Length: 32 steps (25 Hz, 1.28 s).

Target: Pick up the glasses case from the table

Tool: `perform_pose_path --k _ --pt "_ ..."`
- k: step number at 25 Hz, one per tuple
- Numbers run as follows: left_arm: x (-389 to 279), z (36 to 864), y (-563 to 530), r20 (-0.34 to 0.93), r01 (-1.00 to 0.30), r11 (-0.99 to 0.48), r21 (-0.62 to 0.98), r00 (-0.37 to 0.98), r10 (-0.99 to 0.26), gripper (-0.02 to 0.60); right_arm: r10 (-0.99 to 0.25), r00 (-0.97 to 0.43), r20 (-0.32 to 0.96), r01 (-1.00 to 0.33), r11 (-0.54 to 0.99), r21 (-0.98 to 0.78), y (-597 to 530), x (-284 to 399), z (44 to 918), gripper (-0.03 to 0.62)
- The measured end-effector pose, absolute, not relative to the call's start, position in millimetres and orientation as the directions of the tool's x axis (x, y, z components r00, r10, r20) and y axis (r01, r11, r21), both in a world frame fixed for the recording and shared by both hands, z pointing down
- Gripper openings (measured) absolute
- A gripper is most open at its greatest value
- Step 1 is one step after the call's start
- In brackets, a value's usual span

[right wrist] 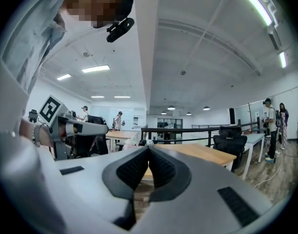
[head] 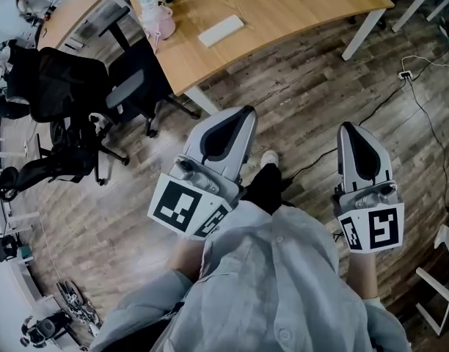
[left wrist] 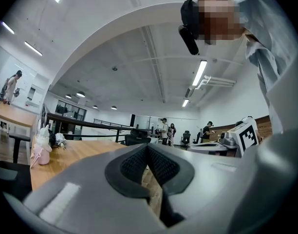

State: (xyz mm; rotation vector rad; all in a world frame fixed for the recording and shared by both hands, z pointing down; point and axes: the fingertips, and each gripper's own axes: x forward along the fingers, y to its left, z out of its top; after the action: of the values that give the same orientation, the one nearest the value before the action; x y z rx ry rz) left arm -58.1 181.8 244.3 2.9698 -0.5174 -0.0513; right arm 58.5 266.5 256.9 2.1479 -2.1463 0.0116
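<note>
Closest to the camera is the person's light grey shirt (head: 283, 284), with both tools held out level in front of it over the wood-plank floor (head: 298, 101). The left gripper (head: 245, 112) has its jaws pressed together with nothing between them; its own camera shows the ribbed black pads (left wrist: 134, 165) meeting at the tips, with just tabletop visible past them. Same story for the right gripper (right wrist: 149, 150): jaws closed up tight, nothing pinched. Between the two you can spot a white shoe (head: 269, 157) on the floor.

A bit further out there's a black cable (head: 422, 116) snaking across the planks on the right, and a couple of black office chairs (head: 133, 86) on the left, one tucked against the table edge.

Then there's the wooden table (head: 283, 13) with white legs. The glasses case (head: 221, 30), a flat white oblong, is lying on the tabletop near the front edge, well apart from both grippers, and nothing is touching it. Just to its left is a pink cup (head: 163, 22), with some dark clutter behind that I can't really make out.
</note>
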Motion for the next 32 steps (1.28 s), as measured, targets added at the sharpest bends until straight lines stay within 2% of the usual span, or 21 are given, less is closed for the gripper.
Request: perform_pose_path --k 16,24,32 --pt "11 238 65 -0.002 -0.359 -0.922 0.144 0.932 -0.363 0.002 -0.995 0.011 0.100 -0.999 -0.006 0.054 156 133 253 0.000" --pt "13 245 14 0.008 -0.416 -0.902 0.114 0.909 -0.418 0.002 -0.993 -0.040 0.113 -0.996 0.048 0.070 95 142 259 0.000" --pt "-14 250 -19 0.004 -0.476 -0.862 0.176 0.876 -0.483 0.002 -0.988 -0.088 0.129 -0.991 0.101 0.092 59 128 257 0.000"
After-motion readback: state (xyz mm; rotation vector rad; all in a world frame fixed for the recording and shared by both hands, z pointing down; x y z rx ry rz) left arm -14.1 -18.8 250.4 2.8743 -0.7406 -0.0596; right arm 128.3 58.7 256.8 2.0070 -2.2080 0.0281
